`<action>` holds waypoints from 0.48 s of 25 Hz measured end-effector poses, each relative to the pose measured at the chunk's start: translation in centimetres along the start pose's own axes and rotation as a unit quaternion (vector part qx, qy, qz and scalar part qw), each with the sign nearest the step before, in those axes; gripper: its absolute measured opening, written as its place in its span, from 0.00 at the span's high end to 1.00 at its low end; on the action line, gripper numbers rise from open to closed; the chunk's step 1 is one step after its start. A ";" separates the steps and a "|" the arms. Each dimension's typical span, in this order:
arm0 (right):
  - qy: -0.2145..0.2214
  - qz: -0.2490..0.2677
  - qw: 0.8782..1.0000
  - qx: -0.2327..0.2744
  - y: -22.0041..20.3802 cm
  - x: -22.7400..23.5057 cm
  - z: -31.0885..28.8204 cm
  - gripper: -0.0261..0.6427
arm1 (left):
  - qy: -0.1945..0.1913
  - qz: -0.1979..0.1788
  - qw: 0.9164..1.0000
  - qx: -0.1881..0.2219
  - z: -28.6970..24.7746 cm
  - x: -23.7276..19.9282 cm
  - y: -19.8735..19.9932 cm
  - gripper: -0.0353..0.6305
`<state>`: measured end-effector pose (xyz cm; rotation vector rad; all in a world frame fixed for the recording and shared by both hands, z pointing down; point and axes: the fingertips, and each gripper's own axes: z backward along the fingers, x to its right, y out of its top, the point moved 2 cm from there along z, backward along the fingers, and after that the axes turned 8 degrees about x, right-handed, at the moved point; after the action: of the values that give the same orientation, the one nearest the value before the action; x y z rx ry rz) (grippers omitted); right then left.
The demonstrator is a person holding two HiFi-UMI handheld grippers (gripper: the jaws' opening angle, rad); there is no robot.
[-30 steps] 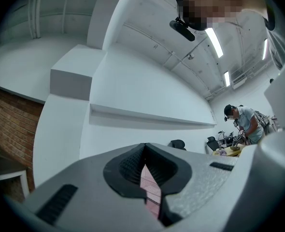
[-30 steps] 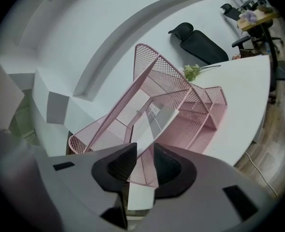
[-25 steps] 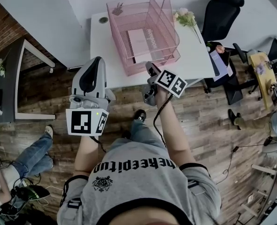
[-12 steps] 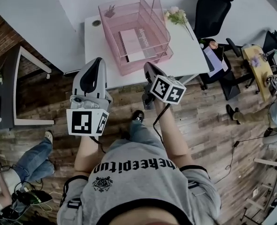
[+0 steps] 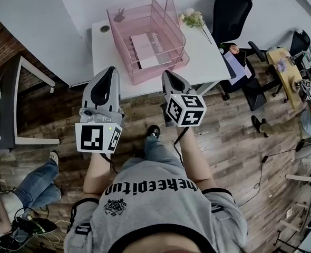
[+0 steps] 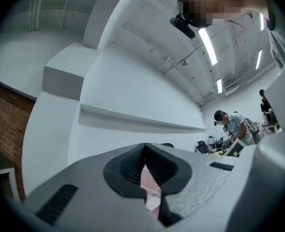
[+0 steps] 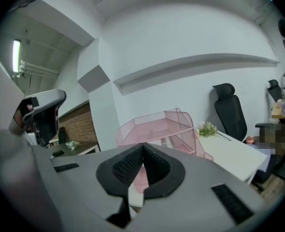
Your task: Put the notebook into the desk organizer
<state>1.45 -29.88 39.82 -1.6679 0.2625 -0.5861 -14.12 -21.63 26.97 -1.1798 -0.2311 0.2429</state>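
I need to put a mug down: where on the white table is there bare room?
The widest bare patch is right of the pink organizer, in front of the flowers. A narrower strip runs down the left edge of the table, nearer than the small round object. The organizer fills the middle.

The left gripper (image 5: 110,70) and right gripper (image 5: 166,75) are held side by side, level, both pointing forward. Each has its jaws pressed together with nothing between them. Both bare forearms (image 5: 95,168) reach out from the torso, elbows bent.
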 end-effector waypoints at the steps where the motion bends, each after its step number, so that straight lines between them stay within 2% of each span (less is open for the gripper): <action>1: 0.001 0.012 1.000 0.003 0.3 -0.2 0.3 0.96 | -0.001 0.000 1.000 0.000 0.1 0.0 0.0 0.94; 12: 0.010 0.077 0.996 0.047 3.8 -2.2 3.6 0.96 | -0.010 0.003 1.000 0.001 1.0 0.7 0.8 0.94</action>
<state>2.04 -26.52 35.31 -1.5355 0.3698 -0.4926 -13.82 -20.21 26.62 -1.1772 -0.2445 0.2609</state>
